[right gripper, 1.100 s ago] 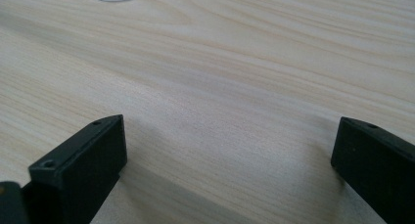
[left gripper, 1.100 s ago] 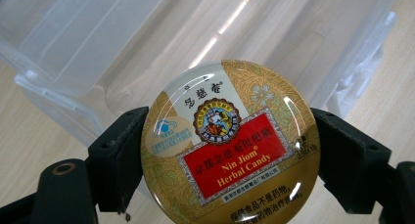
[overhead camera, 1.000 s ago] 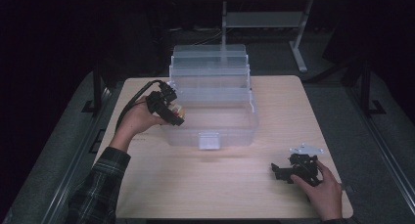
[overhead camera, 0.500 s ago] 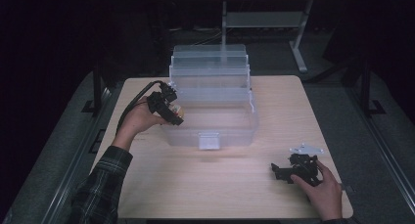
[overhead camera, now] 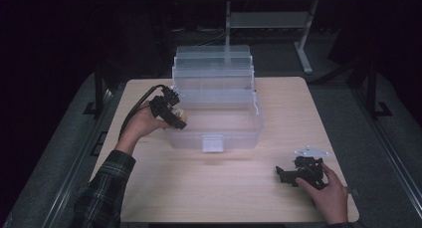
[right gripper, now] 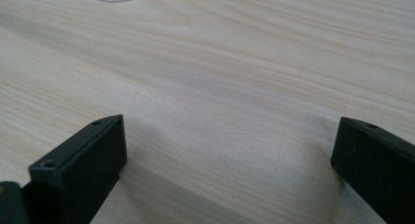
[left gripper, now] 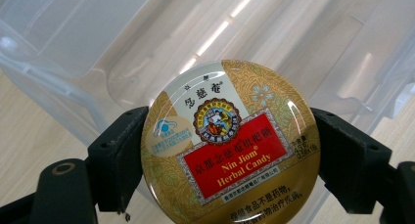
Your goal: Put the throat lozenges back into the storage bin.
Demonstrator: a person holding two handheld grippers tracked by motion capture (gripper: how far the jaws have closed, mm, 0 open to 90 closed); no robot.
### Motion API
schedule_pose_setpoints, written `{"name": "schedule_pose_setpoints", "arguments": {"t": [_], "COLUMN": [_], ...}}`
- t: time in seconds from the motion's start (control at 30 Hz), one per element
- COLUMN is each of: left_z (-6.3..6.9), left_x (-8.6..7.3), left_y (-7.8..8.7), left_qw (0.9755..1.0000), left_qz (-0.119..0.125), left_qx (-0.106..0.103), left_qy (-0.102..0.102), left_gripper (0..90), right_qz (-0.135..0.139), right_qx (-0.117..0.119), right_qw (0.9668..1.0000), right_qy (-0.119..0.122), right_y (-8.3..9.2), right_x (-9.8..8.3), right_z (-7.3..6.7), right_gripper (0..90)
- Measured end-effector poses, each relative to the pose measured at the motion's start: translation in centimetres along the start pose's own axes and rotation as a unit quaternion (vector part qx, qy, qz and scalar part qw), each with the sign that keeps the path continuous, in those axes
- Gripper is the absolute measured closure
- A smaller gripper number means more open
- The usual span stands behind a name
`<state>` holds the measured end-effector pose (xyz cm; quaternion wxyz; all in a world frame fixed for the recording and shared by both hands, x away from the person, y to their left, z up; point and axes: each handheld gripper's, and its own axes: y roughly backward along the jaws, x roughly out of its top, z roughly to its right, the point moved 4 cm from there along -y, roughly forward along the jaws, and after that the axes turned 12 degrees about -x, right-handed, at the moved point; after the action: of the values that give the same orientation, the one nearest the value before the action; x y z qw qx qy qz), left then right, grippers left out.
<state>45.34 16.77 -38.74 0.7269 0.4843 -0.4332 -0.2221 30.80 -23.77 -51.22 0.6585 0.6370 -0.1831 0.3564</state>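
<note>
A round gold tin of herbal candy [left gripper: 230,145] with a red label sits clamped between the jaws of my left gripper [left gripper: 230,160]. In the high view that left gripper [overhead camera: 174,116] hangs at the left rim of the clear plastic tool box [overhead camera: 216,116], and the tin [overhead camera: 182,116] is a small pale spot at its tip. The box is open, its tiered trays stepped up toward the back. My right gripper [overhead camera: 283,174] rests low on the table near the front right, jaws wide apart over bare wood [right gripper: 230,150], nothing between them.
The wooden table [overhead camera: 199,188] has free room in front of the box. A box latch [overhead camera: 212,143] juts from the front wall. Dark floor and a metal stand [overhead camera: 303,34] lie beyond the table's far edge.
My left gripper with the tin has shifted slightly right and down, closer to the box's left rim. The right gripper stays put.
</note>
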Motion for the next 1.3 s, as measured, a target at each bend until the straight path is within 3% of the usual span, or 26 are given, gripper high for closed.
{"name": "schedule_pose_setpoints", "arguments": {"t": [0.57,1.3], "left_z": [-0.1,1.2], "left_x": [-0.1,-1.9], "left_y": [-0.1,3.4], "left_qw": [1.0000,0.9985], "left_qz": [0.006,0.055], "left_qx": [-0.004,0.005], "left_qy": [0.003,0.002], "left_gripper": [18.7,16.6], "right_qz": [0.000,0.000], "right_qx": [0.000,0.000], "right_qw": [1.0000,1.0000], "right_qy": [0.000,0.000], "right_y": [0.0,0.0], "right_x": [0.0,0.0], "right_z": [0.0,0.0], "right_gripper": [0.0,0.0]}}
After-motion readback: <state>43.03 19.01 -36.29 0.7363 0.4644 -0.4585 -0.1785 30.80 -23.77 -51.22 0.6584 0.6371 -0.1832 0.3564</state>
